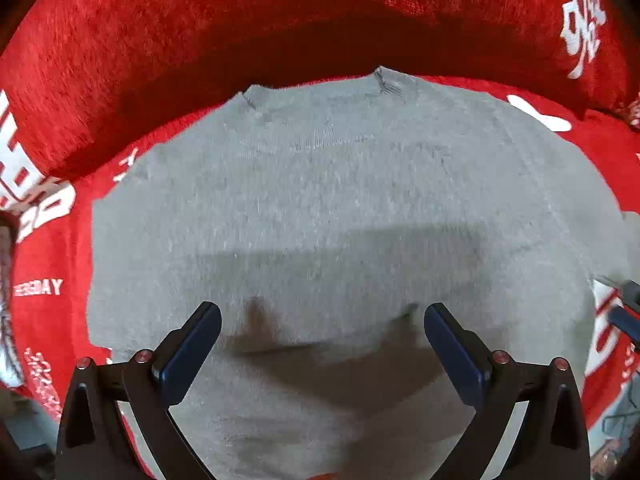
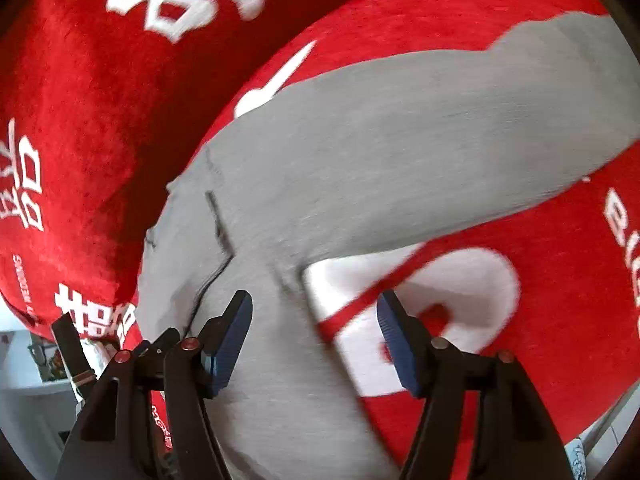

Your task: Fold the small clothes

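Note:
A grey knitted sweater (image 1: 320, 200) lies flat on a red plush cover (image 1: 48, 320), its neckline (image 1: 316, 88) at the far side. My left gripper (image 1: 323, 310) hangs open above the body of the sweater, with nothing between its blue pads. In the right wrist view the sweater (image 2: 320, 184) fills the middle and one sleeve (image 2: 520, 92) stretches away to the upper right. My right gripper (image 2: 315, 298) is open over the sweater's edge below that sleeve, one pad above grey knit and the other above the cover (image 2: 560, 320). Neither gripper holds any cloth.
A red cushion (image 1: 240, 20) with white characters rises behind the sweater, and it stands at the left in the right wrist view (image 2: 100, 120). White printed shapes (image 2: 460, 280) mark the cover. Beyond the cover's near edge, pale floor and clutter (image 2: 32, 360) show.

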A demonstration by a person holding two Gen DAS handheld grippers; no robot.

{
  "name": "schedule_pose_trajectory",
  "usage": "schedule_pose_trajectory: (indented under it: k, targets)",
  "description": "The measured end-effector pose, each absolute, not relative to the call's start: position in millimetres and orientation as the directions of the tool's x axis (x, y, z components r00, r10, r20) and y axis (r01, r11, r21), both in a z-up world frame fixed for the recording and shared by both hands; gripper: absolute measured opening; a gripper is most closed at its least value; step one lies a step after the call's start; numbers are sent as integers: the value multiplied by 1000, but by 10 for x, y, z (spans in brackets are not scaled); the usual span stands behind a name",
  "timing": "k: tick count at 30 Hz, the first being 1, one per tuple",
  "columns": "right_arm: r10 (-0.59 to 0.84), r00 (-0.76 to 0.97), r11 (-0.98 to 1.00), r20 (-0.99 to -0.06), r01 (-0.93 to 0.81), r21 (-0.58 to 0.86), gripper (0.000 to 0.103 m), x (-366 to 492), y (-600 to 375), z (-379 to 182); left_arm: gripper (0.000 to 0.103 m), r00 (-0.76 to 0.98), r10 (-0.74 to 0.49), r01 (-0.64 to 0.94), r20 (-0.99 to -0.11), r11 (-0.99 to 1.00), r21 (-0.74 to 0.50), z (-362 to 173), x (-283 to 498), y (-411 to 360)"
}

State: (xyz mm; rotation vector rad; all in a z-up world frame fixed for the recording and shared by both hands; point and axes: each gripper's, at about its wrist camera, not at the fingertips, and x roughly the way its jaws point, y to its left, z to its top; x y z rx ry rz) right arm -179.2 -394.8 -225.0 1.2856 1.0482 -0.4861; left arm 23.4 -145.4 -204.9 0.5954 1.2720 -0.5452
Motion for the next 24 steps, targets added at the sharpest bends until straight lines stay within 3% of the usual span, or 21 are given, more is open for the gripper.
schedule_pose_trajectory:
  k: [5,15,24]
  targets:
    - [213,505,193,-836,817,543,72,-2162,-4211,-2315,102,174,-10,666,-985,738,110,-2137,211,-1592]
    - [56,602,-203,-797,788,581,76,-3275,-4874,-2641,102,126,-46,738,-991,672,63,-2138,-179,-1964]
    - [-13,716,-339,-698,653,677,76,-3422,-5227,-2790,102,124,-49,762,-991,645,63,-2126,-477,-2236]
